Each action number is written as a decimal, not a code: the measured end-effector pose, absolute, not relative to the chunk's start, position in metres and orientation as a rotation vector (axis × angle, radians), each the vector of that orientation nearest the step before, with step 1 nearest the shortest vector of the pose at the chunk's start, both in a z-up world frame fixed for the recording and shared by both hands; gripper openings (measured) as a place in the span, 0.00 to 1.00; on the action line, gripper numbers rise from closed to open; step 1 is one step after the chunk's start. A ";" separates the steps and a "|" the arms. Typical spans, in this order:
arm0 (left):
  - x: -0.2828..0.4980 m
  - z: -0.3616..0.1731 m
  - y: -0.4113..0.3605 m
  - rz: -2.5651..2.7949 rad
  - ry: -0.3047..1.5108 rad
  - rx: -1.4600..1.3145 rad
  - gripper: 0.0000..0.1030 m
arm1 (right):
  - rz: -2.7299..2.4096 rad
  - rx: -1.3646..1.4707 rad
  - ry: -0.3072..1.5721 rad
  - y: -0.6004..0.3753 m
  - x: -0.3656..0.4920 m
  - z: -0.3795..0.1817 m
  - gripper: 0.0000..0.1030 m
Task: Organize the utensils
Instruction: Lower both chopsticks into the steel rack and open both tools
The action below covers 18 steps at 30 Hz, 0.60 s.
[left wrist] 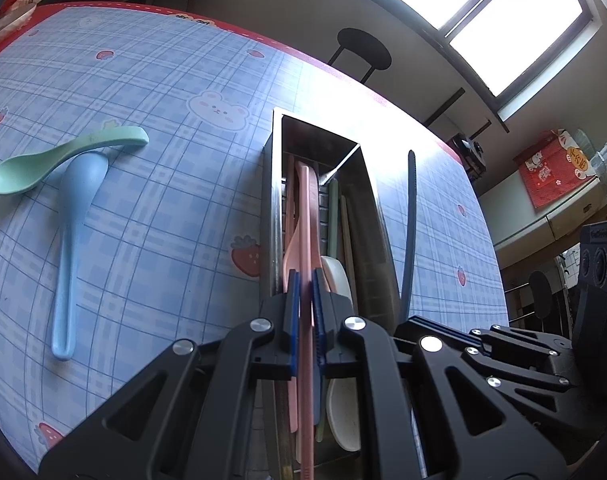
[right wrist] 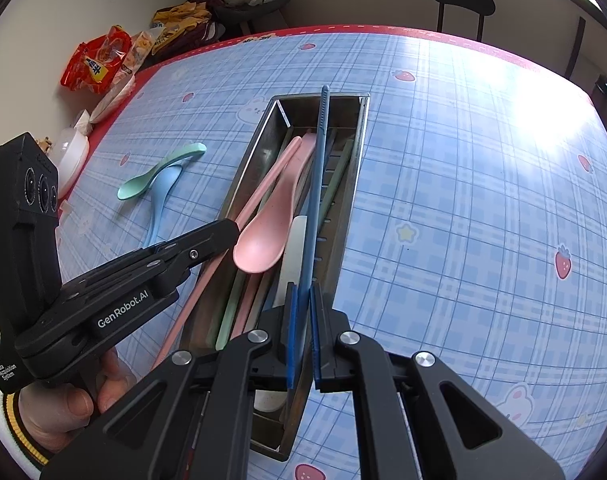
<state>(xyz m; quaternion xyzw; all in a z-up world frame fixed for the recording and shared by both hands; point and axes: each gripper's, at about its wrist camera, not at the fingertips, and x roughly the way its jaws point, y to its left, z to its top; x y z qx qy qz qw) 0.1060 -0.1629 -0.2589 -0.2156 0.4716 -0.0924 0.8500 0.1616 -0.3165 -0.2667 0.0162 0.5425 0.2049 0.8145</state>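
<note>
The left gripper (left wrist: 306,292) has its jaws pinched on a pink chopstick (left wrist: 306,216), which runs straight ahead from the jaws down into the long metal tray (left wrist: 272,184) lying directly beneath and ahead of them on the table (left wrist: 163,80). The right gripper (right wrist: 302,304) has its jaws closed on a dark blue chopstick (right wrist: 317,184) that reaches forward over the tray (right wrist: 345,216), its far tip above the tray's far end. Inside the tray, just ahead of and to the left of the right jaws, lies a pink spoon (right wrist: 263,240) with its bowl towards the camera, alongside a white spoon (right wrist: 293,252) and green sticks (right wrist: 335,184) nearer the tray's right wall. Well to the left of both sets of jaws, on the blue checked cloth, a green spoon (left wrist: 43,164) lies across the bowl of a light blue spoon (left wrist: 71,240), the two touching. From the right wrist view, the left gripper (right wrist: 223,236) comes in from the left, held in a bare hand (right wrist: 63,408).
</note>
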 end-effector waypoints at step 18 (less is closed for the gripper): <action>0.095 -0.233 -0.158 -0.241 0.947 -0.409 0.38 | 0.405 0.105 1.131 -0.329 0.161 -0.258 0.16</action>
